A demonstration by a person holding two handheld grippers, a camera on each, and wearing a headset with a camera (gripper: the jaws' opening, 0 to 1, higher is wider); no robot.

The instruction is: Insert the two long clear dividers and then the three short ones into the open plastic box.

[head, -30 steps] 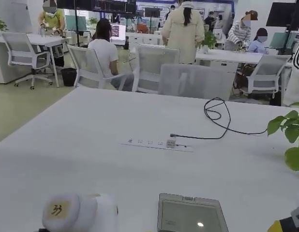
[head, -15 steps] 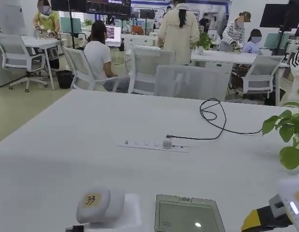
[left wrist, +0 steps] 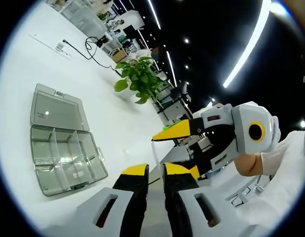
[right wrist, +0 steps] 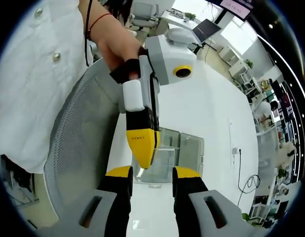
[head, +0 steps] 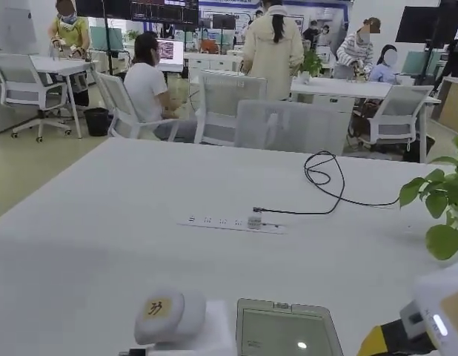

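Against a second ago in the head view: a drift of the left gripper (left wrist: 155,172) rightward, to just beside the open plastic box (head: 288,302), and more of the right gripper (right wrist: 152,173) in from the near right. Both now close to the box, over the near edge of the table (head: 125,237). Left jaws pinched almost together on nothing; right jaws spread, likewise empty.

Probably little left to do: clear dividers (left wrist: 73,155) already standing crosswise inside the tray (left wrist: 41,170) in the left gripper view, though too faint to count or to sort long from short.

Box at near centre of the table, long axis left to right along the near edge. Lid (head: 288,334) laid flat on the far side, tray on the near side, opening straight up.
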